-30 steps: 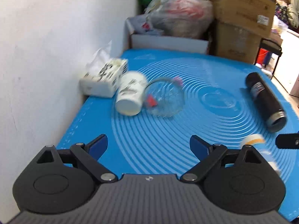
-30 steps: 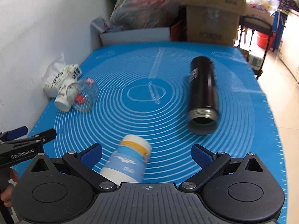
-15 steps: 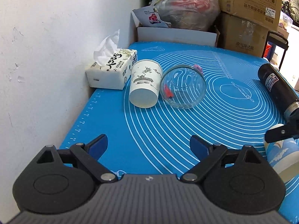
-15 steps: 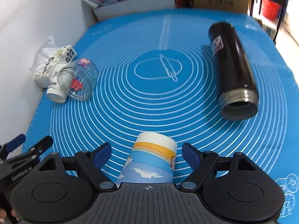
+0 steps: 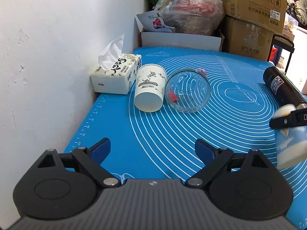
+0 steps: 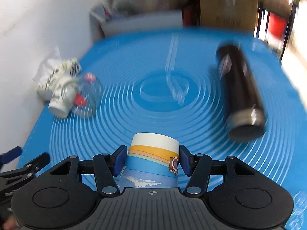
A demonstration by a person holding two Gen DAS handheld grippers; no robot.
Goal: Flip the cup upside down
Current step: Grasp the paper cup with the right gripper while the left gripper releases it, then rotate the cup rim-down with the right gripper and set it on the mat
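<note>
A paper cup [image 6: 153,159] with blue, orange and white bands sits between the fingers of my right gripper [image 6: 152,162], which is shut on it; its closed white base points away from the camera. The same cup shows blurred at the right edge of the left wrist view [image 5: 289,143], with a right finger [image 5: 287,119] across it. My left gripper [image 5: 152,149] is open and empty above the near left part of the blue mat [image 5: 220,130]. A white printed paper cup [image 5: 149,88] lies on its side at the mat's left.
A glass jar [image 5: 187,91] lies beside the white cup, and a tissue box [image 5: 115,74] stands against the wall. A black flask [image 6: 239,90] lies on its side at the right. Boxes and bags [image 5: 191,17] stand behind the mat.
My right gripper has closed on the banded cup and the right view has swung up, blurred by motion. My left gripper stayed open and nearly still.
</note>
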